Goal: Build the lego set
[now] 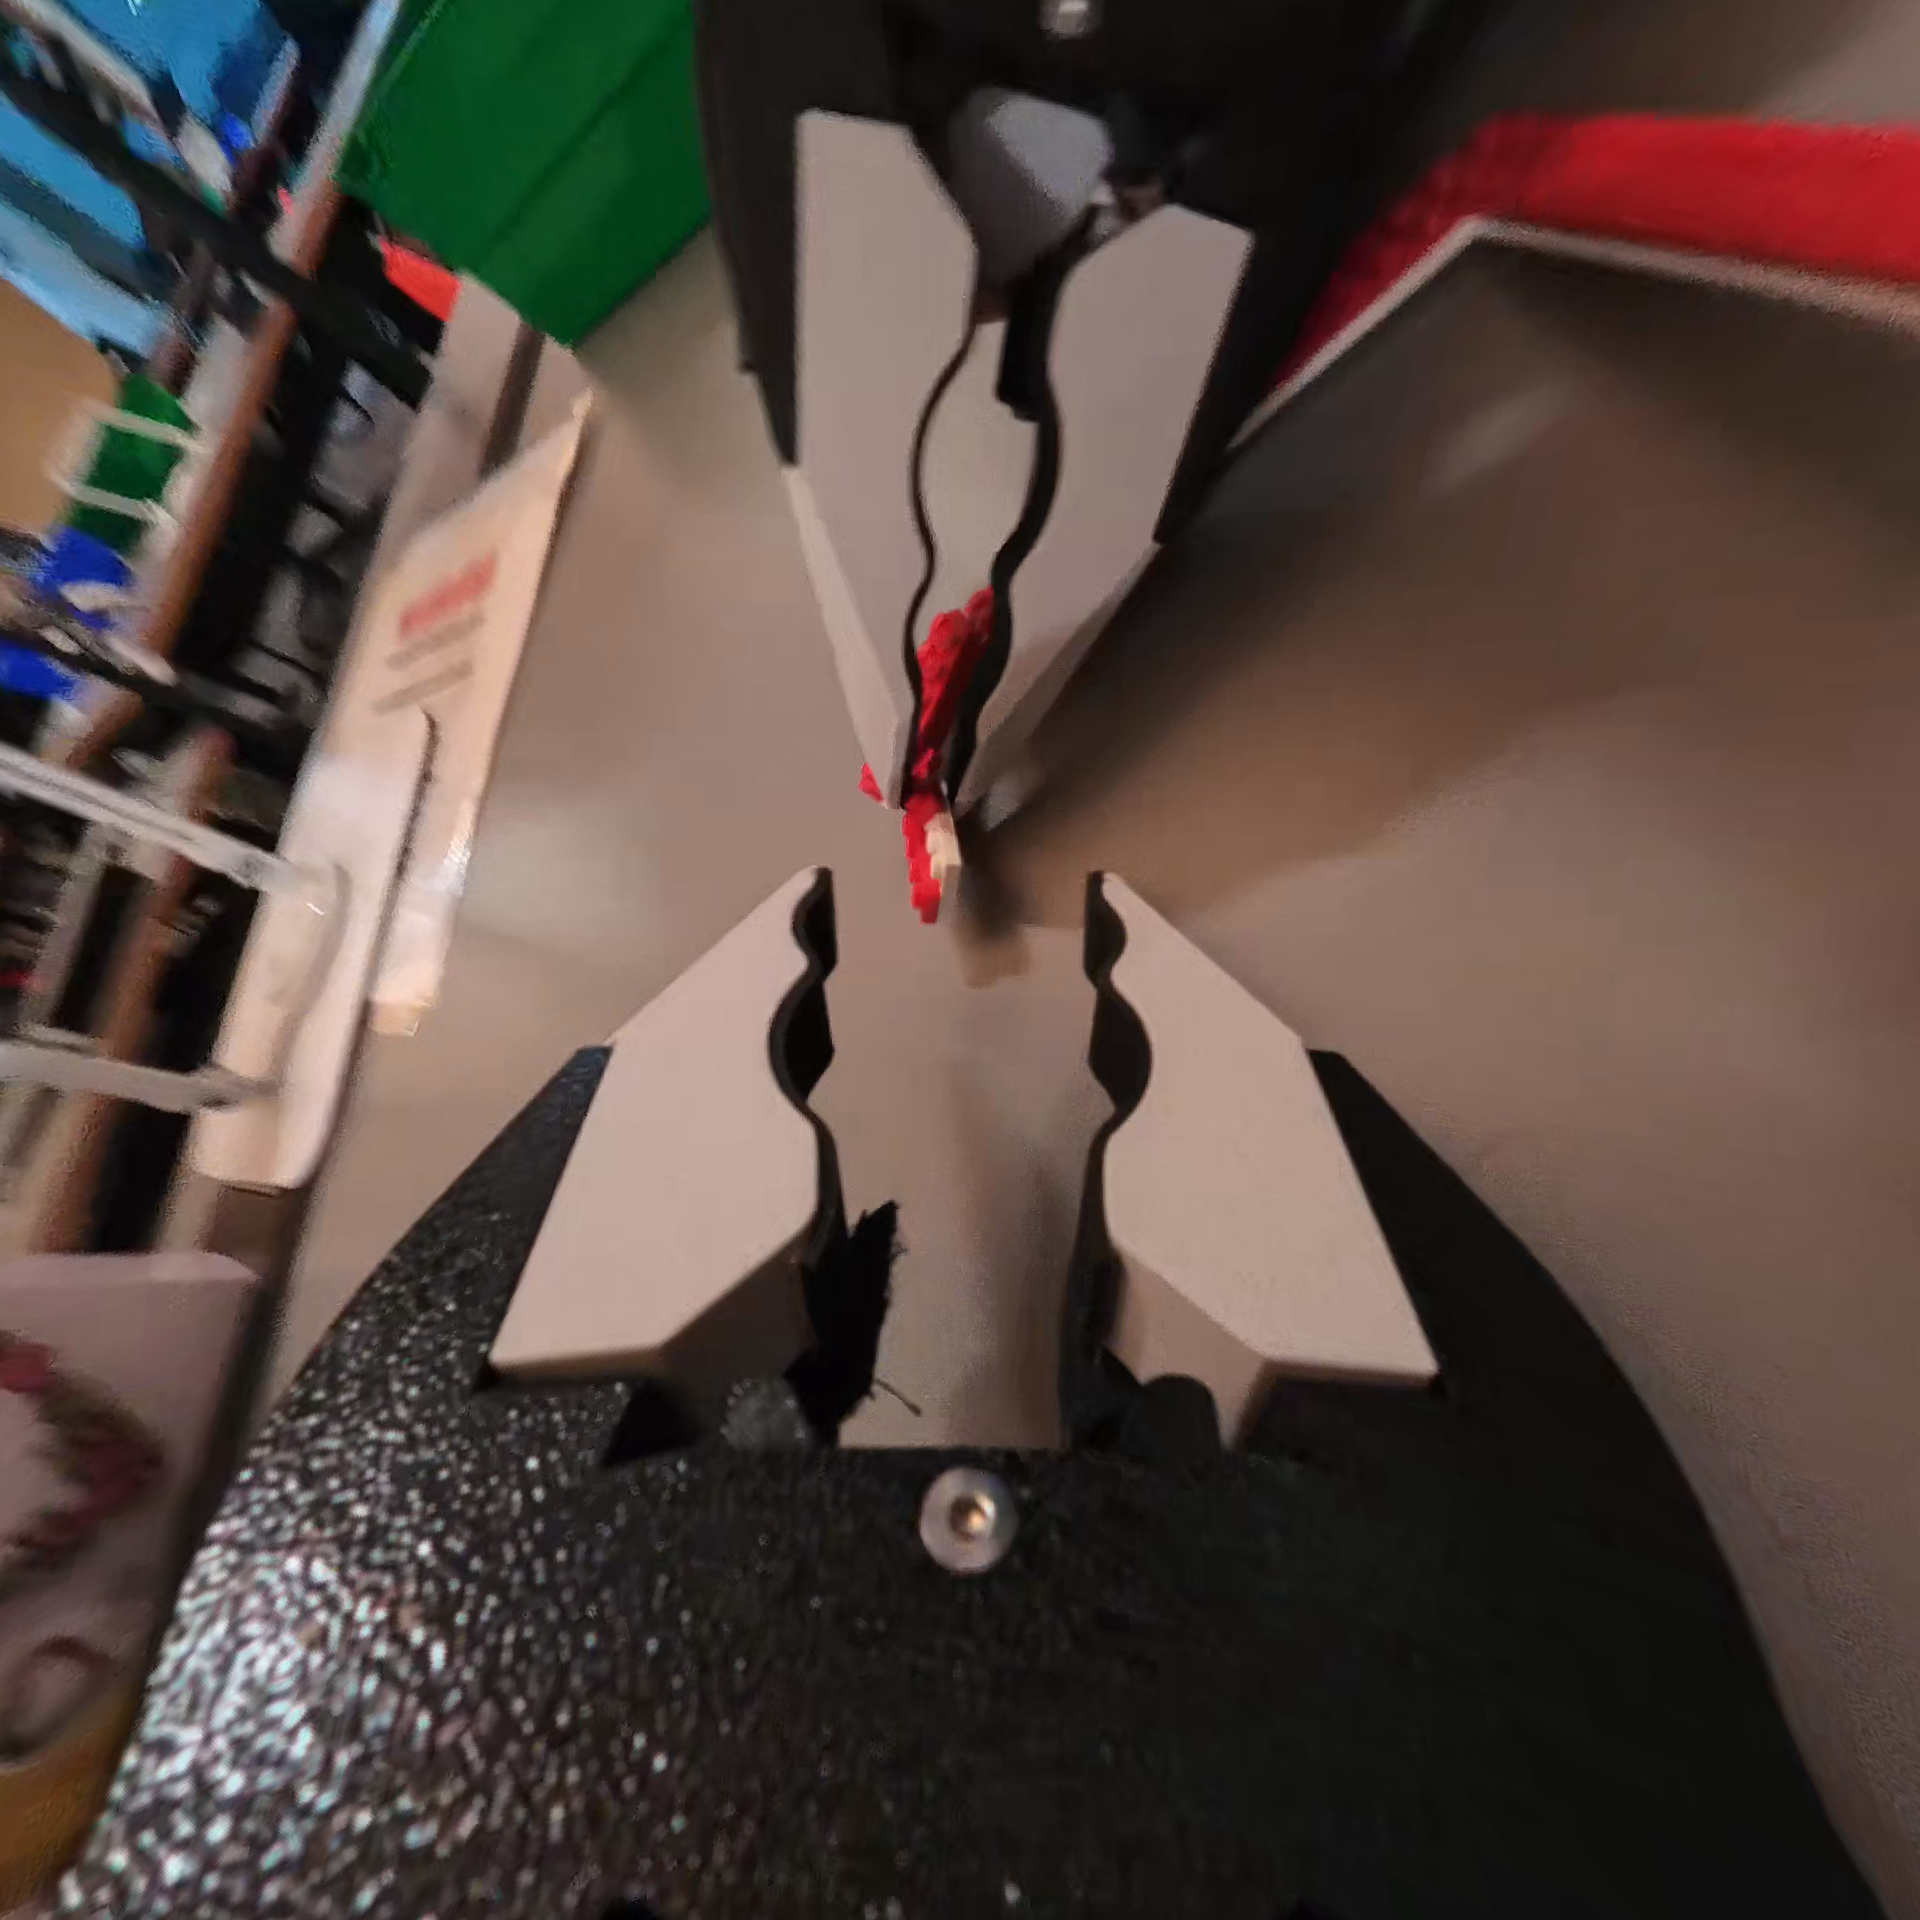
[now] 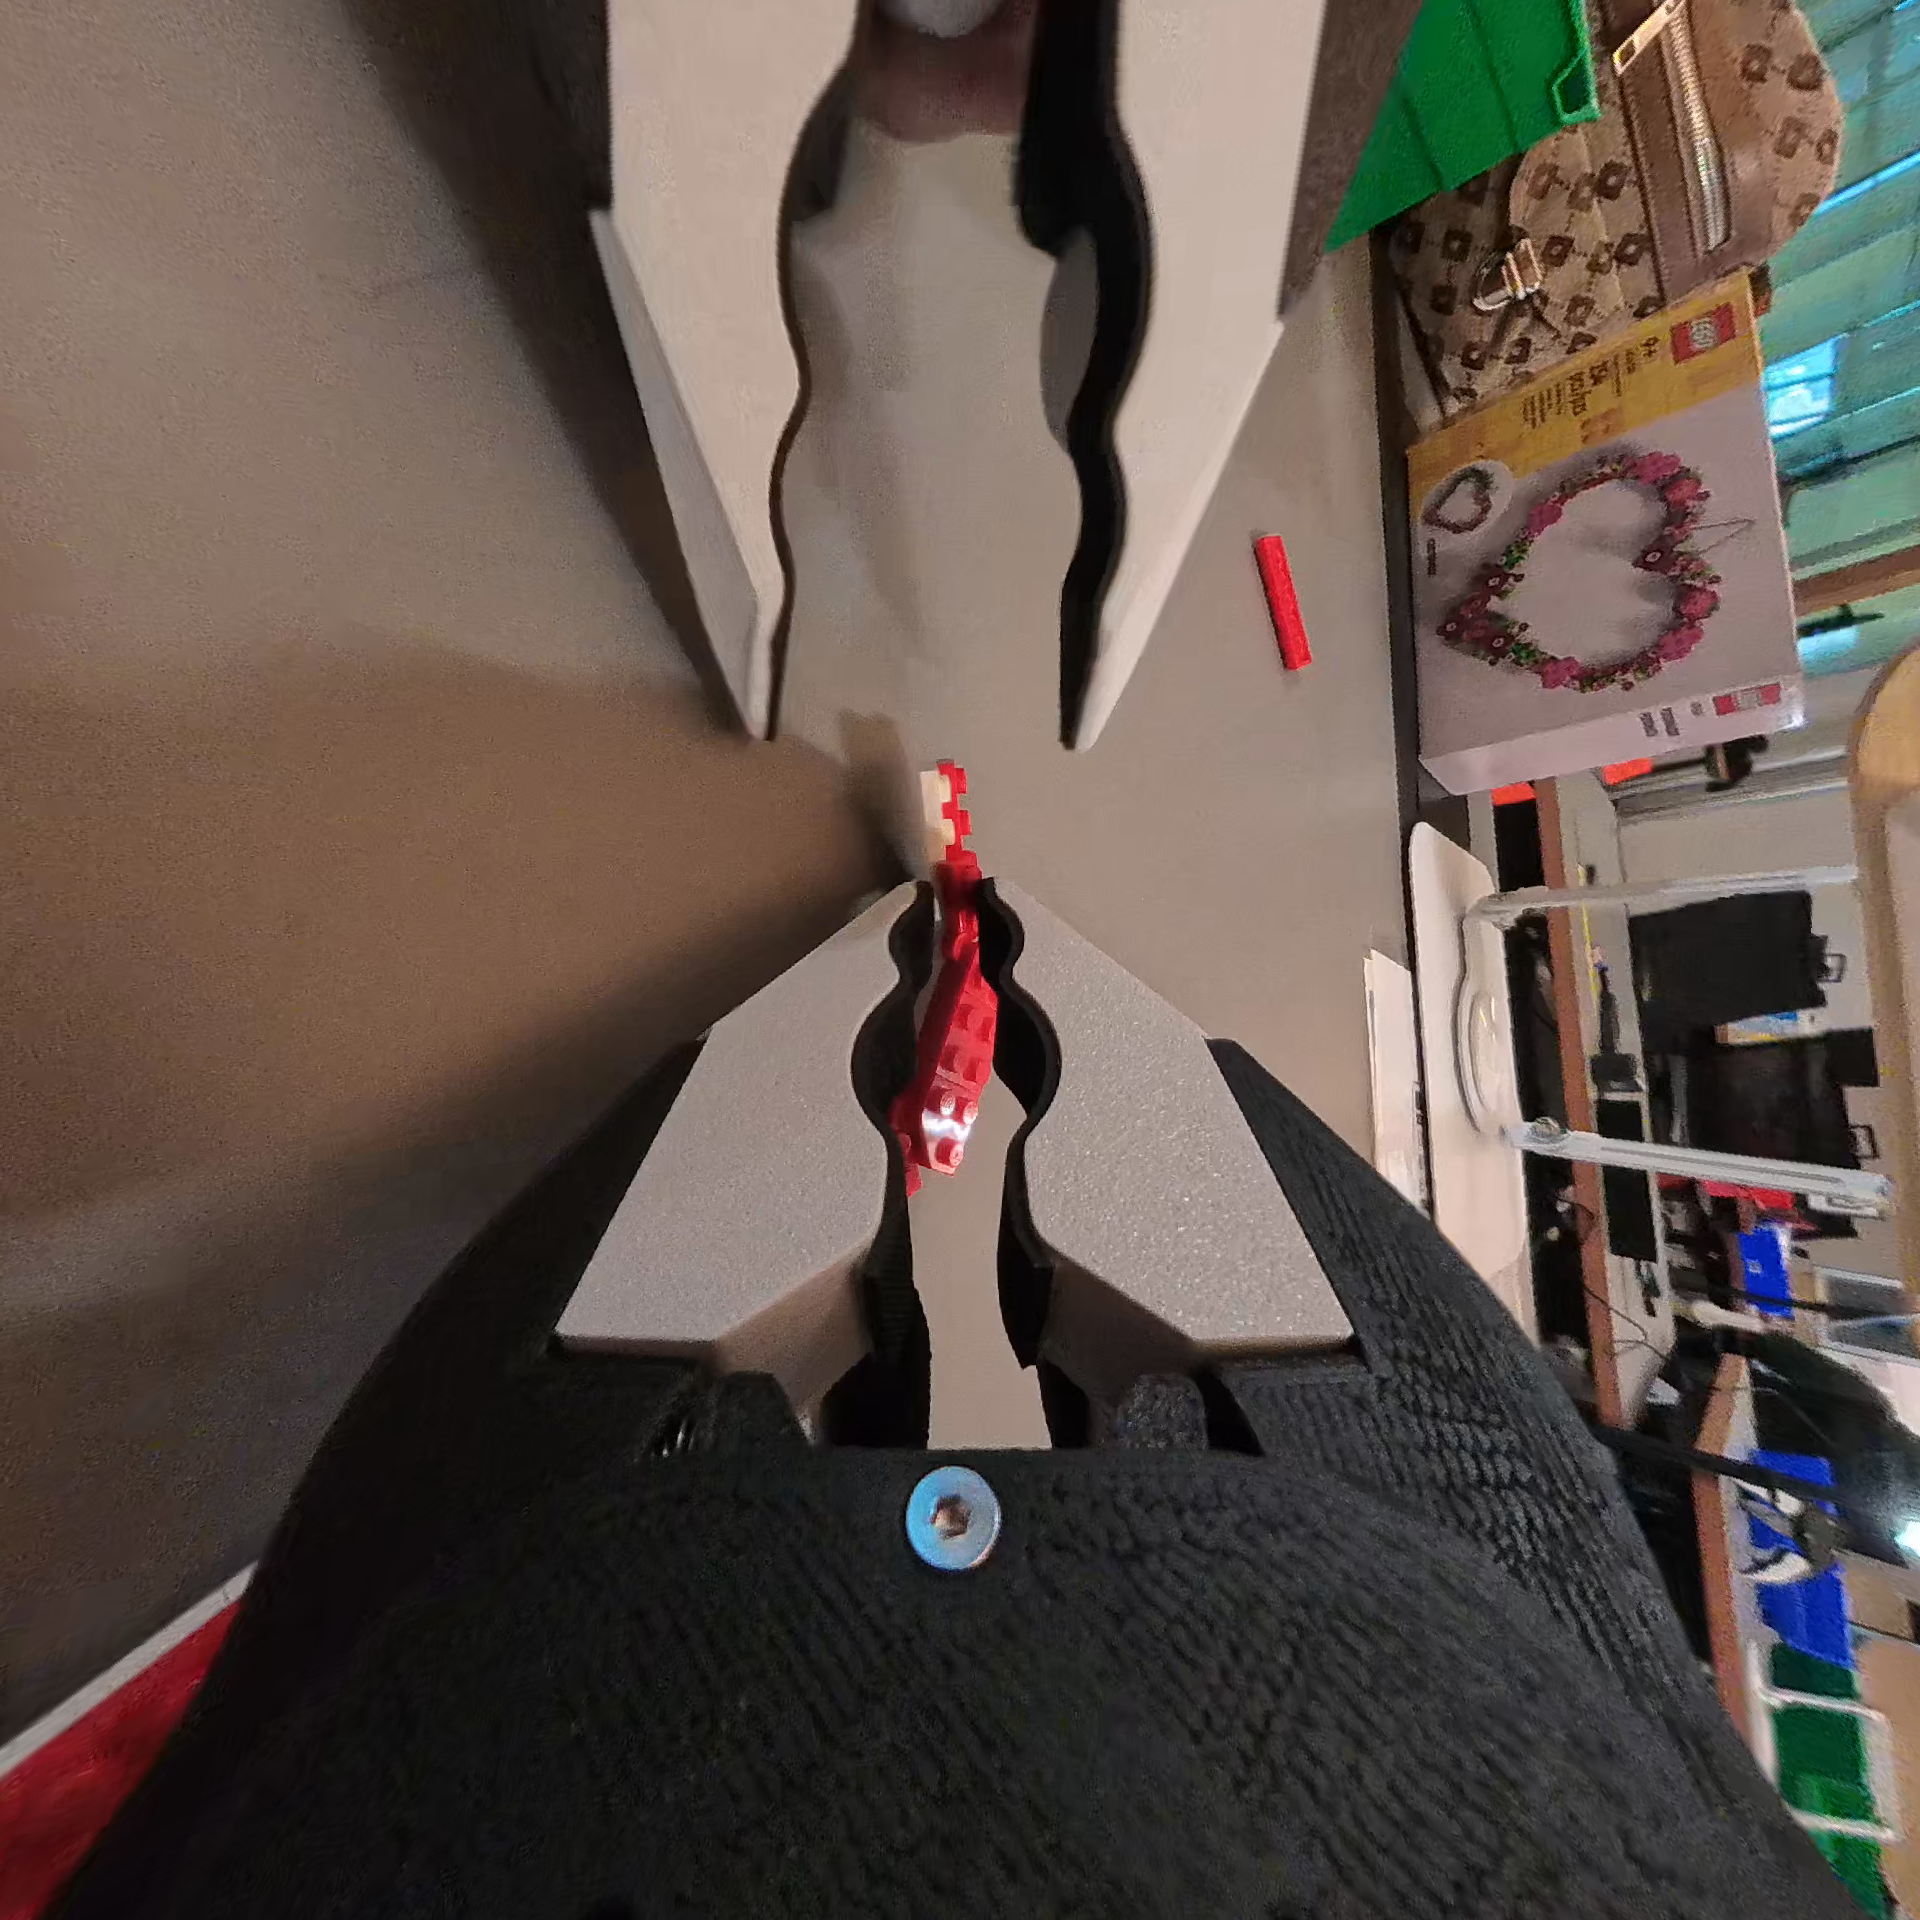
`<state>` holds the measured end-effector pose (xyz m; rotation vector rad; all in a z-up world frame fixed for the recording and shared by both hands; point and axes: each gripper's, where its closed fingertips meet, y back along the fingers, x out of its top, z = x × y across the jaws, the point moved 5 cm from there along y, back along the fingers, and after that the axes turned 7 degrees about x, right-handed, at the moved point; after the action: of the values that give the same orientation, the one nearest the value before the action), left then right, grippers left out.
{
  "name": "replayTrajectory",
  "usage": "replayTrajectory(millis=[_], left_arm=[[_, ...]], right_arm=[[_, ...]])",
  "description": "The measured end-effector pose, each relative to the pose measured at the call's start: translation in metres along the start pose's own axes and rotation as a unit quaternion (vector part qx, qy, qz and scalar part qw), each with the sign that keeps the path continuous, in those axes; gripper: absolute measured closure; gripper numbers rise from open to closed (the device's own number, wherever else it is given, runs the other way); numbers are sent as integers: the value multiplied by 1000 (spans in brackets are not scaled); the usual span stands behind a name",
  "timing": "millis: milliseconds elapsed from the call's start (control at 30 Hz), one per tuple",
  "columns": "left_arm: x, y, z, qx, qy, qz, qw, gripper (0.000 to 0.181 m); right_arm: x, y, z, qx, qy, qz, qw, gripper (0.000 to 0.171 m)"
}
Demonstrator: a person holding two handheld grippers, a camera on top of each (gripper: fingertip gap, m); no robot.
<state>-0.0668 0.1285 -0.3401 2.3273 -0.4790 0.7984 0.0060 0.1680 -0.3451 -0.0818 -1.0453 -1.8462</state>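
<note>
My right gripper (image 2: 958,883) is shut on a red lego assembly (image 2: 956,1023) held edge-on, with a small white piece (image 2: 938,812) on the end that sticks out past the fingertips. In the left wrist view that gripper (image 1: 928,795) comes in from above, with the red assembly (image 1: 940,686) and the white piece (image 1: 943,844) pointing at me. My left gripper (image 1: 958,883) is open and empty, its fingertips just short of the assembly's tip. In the right wrist view the left gripper (image 2: 914,738) faces mine, open, close to the white piece.
A loose long red brick (image 2: 1281,603) lies on the grey table. The lego set box (image 2: 1600,540) and a patterned bag (image 2: 1621,177) stand at the table's edge. A green bin (image 1: 530,156) is at the back, a red studded plate (image 1: 1683,187) beside a grey tray (image 1: 1558,436).
</note>
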Motion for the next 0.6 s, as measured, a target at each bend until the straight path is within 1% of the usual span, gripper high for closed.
replayTrajectory(millis=[67,133,233,333,600], left_arm=[[2,-2,3,22,-65,1,998,143],[-1,-6,5,43,-119,-13,992,156],[-4,-10,6,59,-150,-21,987,165],[-3,-11,4,77,-162,-19,984,175],[0,-10,4,89,-226,-7,970,177]], right_arm=[[0,1,0,4,-4,7,1000,164],[0,1,0,7,-8,14,1000,165],[0,2,1,11,-12,20,1000,165],[0,2,1,13,-18,23,999,165],[0,3,1,28,-31,29,999,163]])
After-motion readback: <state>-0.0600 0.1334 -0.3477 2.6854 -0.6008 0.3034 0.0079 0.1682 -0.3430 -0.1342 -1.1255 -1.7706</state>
